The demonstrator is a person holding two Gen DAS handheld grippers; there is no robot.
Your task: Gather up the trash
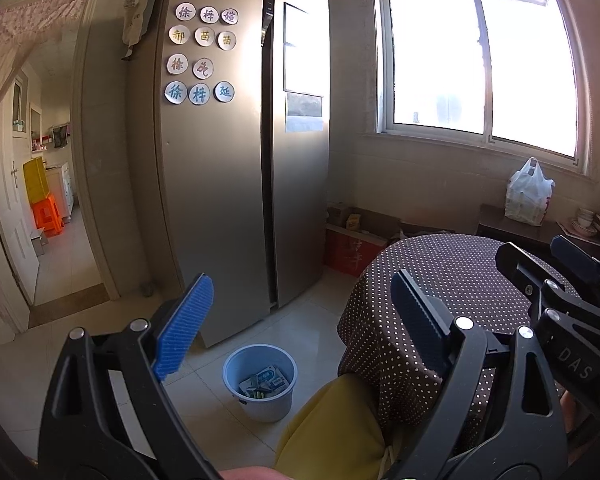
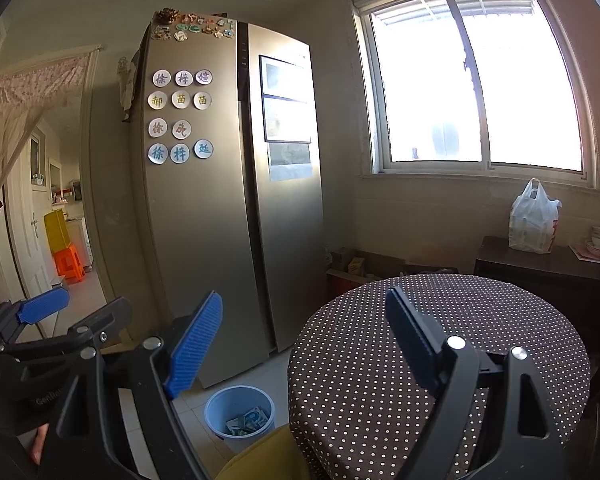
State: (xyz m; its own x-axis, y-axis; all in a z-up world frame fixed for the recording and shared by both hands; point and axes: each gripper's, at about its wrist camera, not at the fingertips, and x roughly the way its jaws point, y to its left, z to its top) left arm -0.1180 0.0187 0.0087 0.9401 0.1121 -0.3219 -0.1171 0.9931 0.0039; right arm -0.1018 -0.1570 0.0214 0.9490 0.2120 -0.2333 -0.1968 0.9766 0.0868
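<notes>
Trash, crumpled wrappers and printed packets, is seen lying in a round pale-blue plastic bin set on the tiled floor between the fridge and the worktop, probably so that it can be reached from the seat. Both the left gripper and the right gripper are held raised, spread wide and empty. The round worktop is draped in brown polka-dot cloth, on which no litter is visible.
</notes>
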